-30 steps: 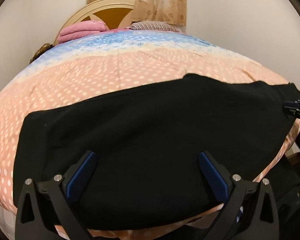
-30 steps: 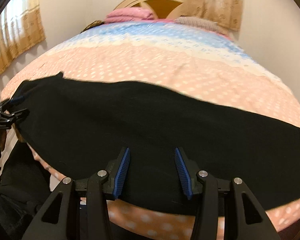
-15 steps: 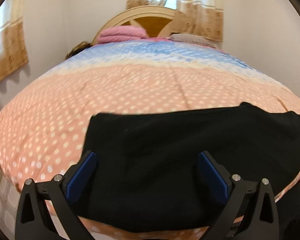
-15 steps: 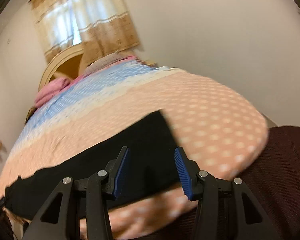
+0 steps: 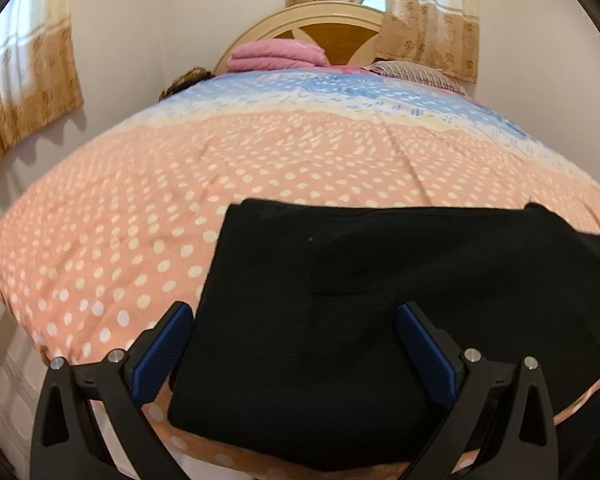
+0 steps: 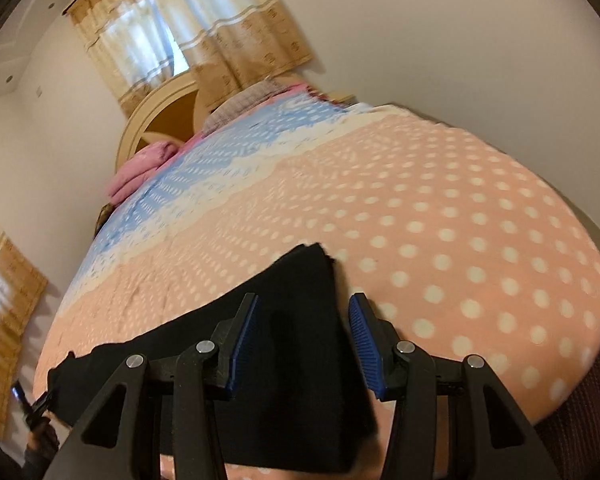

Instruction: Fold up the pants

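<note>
Black knit pants (image 5: 360, 320) lie flat as a long band along the near edge of the bed's peach fleece blanket with white polka dots (image 5: 140, 220), the near edge of the cloth reaching the blanket's rim. Fabric matte, fine-ribbed, few wrinkles; left end squared off, right end (image 6: 308, 280) narrower with a slightly ragged corner.

Left gripper (image 5: 296, 352): jaws wide apart, blue ribbed pads (image 5: 160, 352) above the pants' left end, nothing clamped. Right gripper (image 6: 304, 332): jaws partly apart, straddling the right end, pads not pressing the cloth.

Far side: blue-and-white patterned blanket band (image 5: 340, 96), folded pink quilt (image 5: 276, 54) and striped pillow (image 5: 416, 72) against the arched cream wooden headboard (image 5: 312, 20). No containers in view.
</note>
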Motion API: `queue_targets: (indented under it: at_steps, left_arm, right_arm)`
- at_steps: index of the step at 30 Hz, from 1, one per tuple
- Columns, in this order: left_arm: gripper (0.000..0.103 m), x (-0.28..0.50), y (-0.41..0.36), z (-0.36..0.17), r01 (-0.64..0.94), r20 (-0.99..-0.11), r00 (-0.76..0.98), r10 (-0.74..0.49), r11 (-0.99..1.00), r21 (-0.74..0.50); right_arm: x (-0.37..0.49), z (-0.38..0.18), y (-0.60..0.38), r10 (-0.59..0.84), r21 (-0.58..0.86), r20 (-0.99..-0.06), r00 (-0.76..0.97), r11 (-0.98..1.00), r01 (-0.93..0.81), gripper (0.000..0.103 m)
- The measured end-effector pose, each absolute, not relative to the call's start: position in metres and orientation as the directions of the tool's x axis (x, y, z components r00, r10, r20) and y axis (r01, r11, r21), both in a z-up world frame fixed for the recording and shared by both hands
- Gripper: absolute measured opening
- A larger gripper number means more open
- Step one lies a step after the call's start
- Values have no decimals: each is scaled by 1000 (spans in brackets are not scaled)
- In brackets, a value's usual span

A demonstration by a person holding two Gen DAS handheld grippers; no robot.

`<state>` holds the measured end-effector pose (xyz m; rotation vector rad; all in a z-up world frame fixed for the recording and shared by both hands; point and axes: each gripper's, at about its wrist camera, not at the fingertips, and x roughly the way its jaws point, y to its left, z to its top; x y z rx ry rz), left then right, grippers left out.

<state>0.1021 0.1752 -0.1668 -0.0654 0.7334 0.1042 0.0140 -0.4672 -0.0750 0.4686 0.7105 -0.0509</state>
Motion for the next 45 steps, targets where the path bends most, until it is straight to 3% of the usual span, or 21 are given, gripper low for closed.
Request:
queue_targets:
  at_steps: [2, 5, 7, 17, 23, 33, 45]
  left_arm:
    - [103, 102, 180, -170, -124, -672, 738, 59, 991, -49]
    - [103, 102, 179, -172, -122, -669, 741, 60, 991, -46]
    - [103, 101, 179, -172, -120, -668, 742, 61, 992, -43]
    - [103, 102, 180, -173, -102, -660, 750, 40, 993, -55]
    - [103, 97, 181, -174, -97, -648, 761, 36, 993, -59]
    - [103, 93, 181, -173, -82, -639, 769, 22, 995, -64]
    - [103, 87, 178, -171, -78, -636, 772, 15, 994, -71]
  right_arm:
    - [18, -78, -465, 126, 387, -651, 749, 903, 185, 46]
    - [20, -79, -468, 152, 408, -668, 728, 894, 187, 12]
    - [15, -76, -463, 207, 467, -646, 735, 869, 165, 12]
    - [-2, -5, -350, 305, 483, -542, 783, 876, -7, 11]
    - [19, 9, -273, 397, 489, -517, 759, 864, -119, 11]
    - [69, -32, -156, 517, 497, -571, 637, 836, -233, 11]
    - [91, -106, -70, 485, 387, -689, 539, 875, -292, 12]
